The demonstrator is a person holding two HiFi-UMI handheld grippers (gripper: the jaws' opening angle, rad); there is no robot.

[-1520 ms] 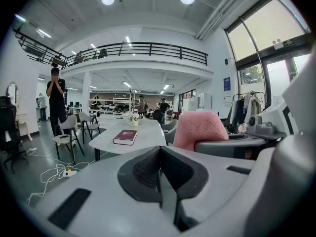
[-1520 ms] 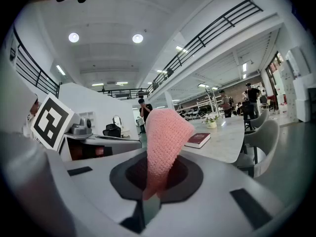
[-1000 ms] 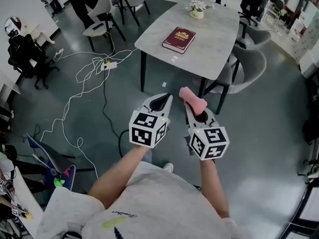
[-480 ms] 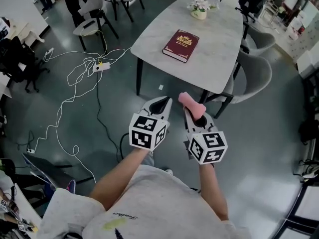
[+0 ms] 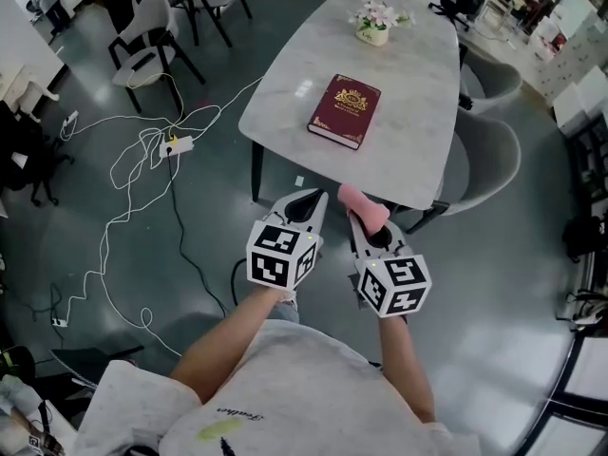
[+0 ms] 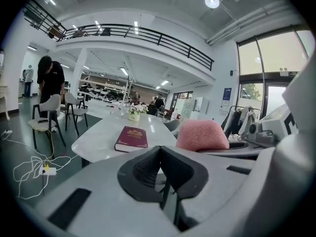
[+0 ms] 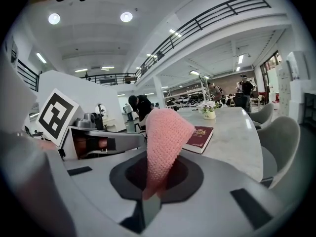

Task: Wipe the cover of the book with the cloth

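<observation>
Head view: book (image 5: pixel 344 110) on marble table (image 5: pixel 418 74); right gripper (image 5: pixel 358 218) pinches cloth (image 5: pixel 365 204), left gripper (image 5: pixel 308 199) closed.

no text can be read. book (image 5: pixel 344 111): gold cover ornament, lettering too small to make out. person's shirt (image 5: pixel 285 378): short cursive word, not decipherable. blue wall sign (image 6: pixel 226 94), left gripper view: print illegible.
</observation>
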